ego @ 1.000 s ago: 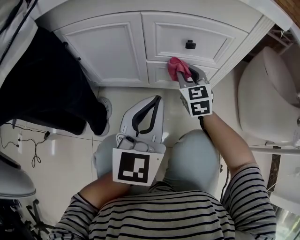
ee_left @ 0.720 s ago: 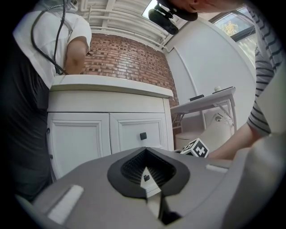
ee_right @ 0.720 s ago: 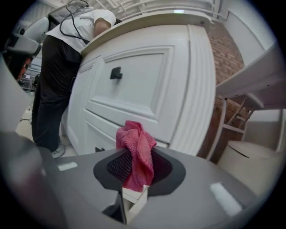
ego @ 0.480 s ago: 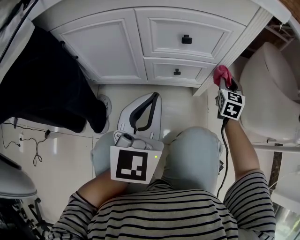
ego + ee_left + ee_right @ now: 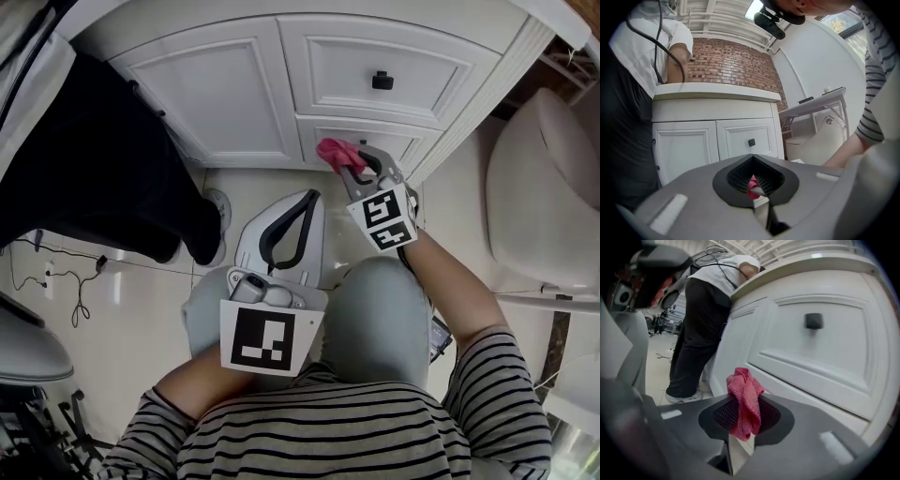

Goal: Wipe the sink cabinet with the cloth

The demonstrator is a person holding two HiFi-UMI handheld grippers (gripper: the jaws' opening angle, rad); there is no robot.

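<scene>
- The left gripper is lowest in the head view, over the person's pale-trousered knees, with its marker cube nearest the striped top
- Its jaws are closed tip to tip and hold nothing; in the left gripper view the small gap between the black pads only shows a pink scrap of cloth well ahead of it
- The right gripper reaches forward from a bare forearm, further out than the left and to its right
- Its jaws are clamped on the pink cloth, which bunches up out of the pads
- The cloth sits at the left part of the lower drawer of the white sink cabinet, low on the front; whether it presses on the panel cannot be told
- Above it is the upper drawer with a black knob, and to its left a plain door
- The cabinet's pale worktop runs under a brick wall
- A second person in dark trousers stands at the cabinet's left end
- A white toilet stands to the right of the cabinet
</scene>
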